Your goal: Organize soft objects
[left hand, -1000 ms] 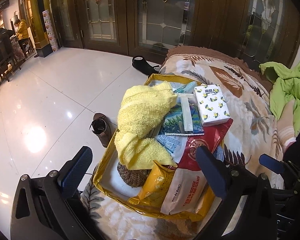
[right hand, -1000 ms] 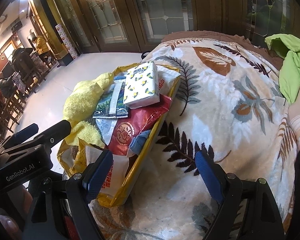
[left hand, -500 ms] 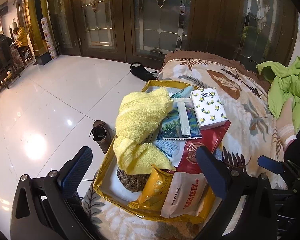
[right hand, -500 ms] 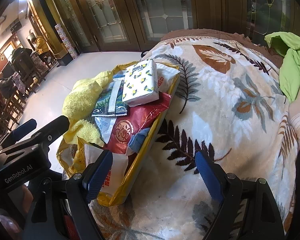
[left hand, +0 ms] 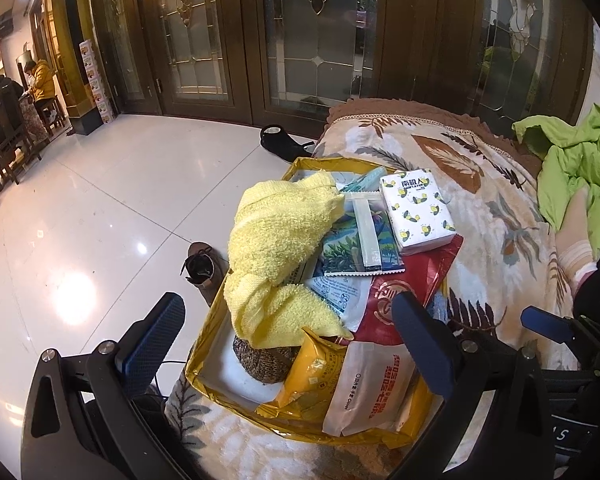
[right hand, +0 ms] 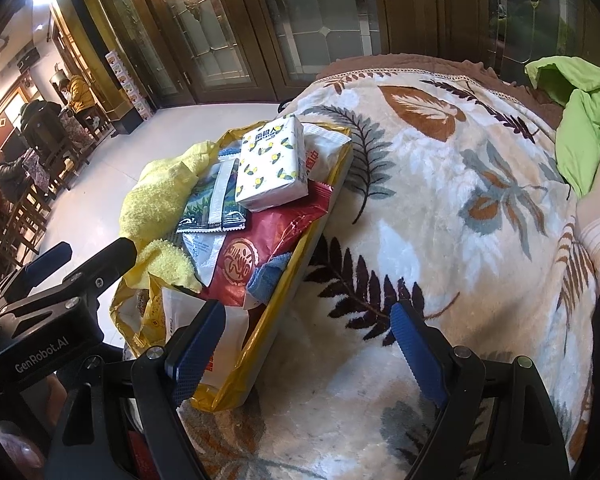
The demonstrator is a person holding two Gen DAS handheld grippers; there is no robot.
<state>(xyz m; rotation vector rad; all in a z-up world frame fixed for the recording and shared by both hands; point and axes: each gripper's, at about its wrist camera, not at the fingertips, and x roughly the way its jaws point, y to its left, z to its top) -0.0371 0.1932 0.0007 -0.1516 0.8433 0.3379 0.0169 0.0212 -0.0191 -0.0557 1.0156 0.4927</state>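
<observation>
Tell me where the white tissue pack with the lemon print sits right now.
The tissue pack lies atop the pile at the far right of the yellow box, resting on the red bag, beside the yellow towel.

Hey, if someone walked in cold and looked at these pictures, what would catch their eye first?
Probably the yellow tray, piled high, sitting at the edge of the leaf-patterned blanket. A fluffy yellow towel spills over its floor side, and a white tissue pack printed with lemons lies on top of a red bag. Both the left gripper and the right gripper hover nearby, jaws open and empty.
</observation>
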